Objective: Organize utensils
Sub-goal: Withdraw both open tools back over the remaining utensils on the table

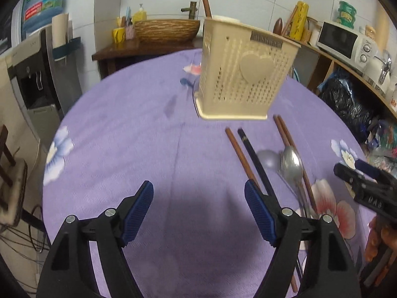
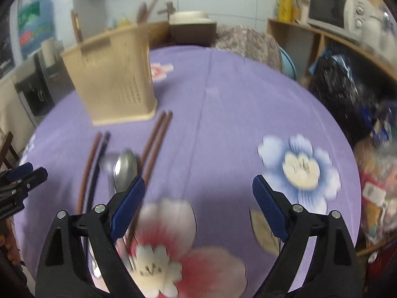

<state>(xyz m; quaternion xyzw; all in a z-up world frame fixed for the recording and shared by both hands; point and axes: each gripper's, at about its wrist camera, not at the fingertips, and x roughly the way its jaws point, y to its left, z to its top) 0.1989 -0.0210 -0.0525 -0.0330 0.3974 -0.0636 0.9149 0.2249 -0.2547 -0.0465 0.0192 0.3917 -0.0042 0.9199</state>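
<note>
A beige perforated utensil holder [image 1: 244, 70] with a heart on its side stands on the purple tablecloth [image 1: 139, 134]; it also shows in the right wrist view [image 2: 114, 79], with a brown chopstick standing in it. In front of it lie a brown and a black chopstick [image 1: 244, 159], a brown pair of chopsticks [image 1: 289, 139], and two metal spoons [image 1: 292, 164]. My left gripper [image 1: 198, 193] is open and empty, left of the utensils. My right gripper [image 2: 198, 188] is open and empty; its left finger [image 2: 129, 203] overlaps the spoons [image 2: 125, 171] and brown pair [image 2: 156, 139].
A round table fills both views, with flower prints on the cloth. A wooden basin [image 1: 166, 29] on a dark cabinet stands behind. A shelf with a microwave [image 1: 345, 41] runs along the right. A water dispenser [image 1: 32, 74] stands at the left. Dark bags [image 2: 342, 84] sit off the table's right edge.
</note>
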